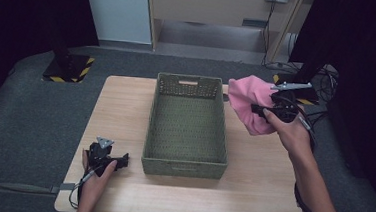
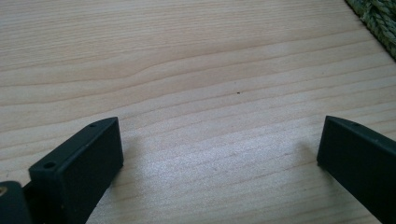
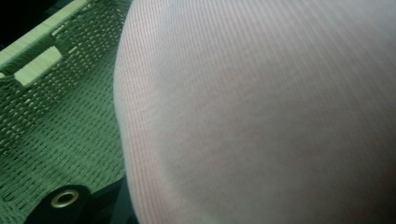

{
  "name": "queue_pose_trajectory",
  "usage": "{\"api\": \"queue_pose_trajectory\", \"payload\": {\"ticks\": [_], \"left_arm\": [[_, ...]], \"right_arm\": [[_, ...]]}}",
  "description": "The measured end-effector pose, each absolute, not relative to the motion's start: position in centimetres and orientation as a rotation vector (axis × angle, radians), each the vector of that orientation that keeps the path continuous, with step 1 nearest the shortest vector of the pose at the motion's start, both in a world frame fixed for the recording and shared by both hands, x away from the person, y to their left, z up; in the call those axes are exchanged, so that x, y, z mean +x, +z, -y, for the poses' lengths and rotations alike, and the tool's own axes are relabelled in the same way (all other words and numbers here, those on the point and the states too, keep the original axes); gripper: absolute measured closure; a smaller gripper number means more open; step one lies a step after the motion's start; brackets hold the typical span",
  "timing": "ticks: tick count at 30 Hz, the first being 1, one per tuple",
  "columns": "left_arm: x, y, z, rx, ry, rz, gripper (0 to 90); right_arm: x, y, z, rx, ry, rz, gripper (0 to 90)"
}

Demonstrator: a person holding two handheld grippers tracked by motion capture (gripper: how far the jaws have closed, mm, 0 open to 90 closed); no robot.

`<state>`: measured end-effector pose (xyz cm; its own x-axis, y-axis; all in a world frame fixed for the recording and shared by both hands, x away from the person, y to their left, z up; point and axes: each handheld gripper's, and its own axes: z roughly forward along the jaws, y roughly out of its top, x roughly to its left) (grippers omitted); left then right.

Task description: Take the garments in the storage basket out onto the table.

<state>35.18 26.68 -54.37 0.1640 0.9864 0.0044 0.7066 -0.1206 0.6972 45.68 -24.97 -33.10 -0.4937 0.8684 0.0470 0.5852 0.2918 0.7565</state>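
A green woven basket [image 1: 184, 162] stands empty in the middle of the wooden table [image 1: 120, 111]. Just right of its far corner, my right gripper [image 1: 258, 110] is shut on a pink cloth [image 1: 246, 102] and holds it bunched above the table. In the right gripper view the pink cloth [image 3: 261, 107] covers the jaws, with the basket [image 3: 56, 107] to its left. My left gripper [image 1: 122, 160] rests low near the table's front left, beside the basket's front corner. Its jaws stand wide apart over bare wood [image 2: 187, 70], around nothing, with the basket's corner [image 2: 376, 18] at the upper right.
Behind the table, a black stand with a yellow-striped base [image 1: 68, 67] sits on the grey floor at the left. Another stand with cables [image 1: 303, 74] is at the right. A cable [image 1: 309, 209] trails from my right hand off the front edge.
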Motion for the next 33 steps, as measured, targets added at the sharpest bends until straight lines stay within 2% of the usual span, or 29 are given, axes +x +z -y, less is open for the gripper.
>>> {"api": "queue_pose_trajectory", "payload": {"ticks": [14, 33], "left_arm": [[35.2, -54.4, -26.7, 1.891, 0.655, -1.600, 0.0], [35.2, -54.4, -26.7, 1.892, 0.655, -1.600, 0.0]], "right_arm": [[45.8, -34.7, 25.7, 1.344, 1.012, -2.183, 61.9], [47.1, -38.8, 25.9, 1.440, 0.986, -2.174, 61.8]]}}
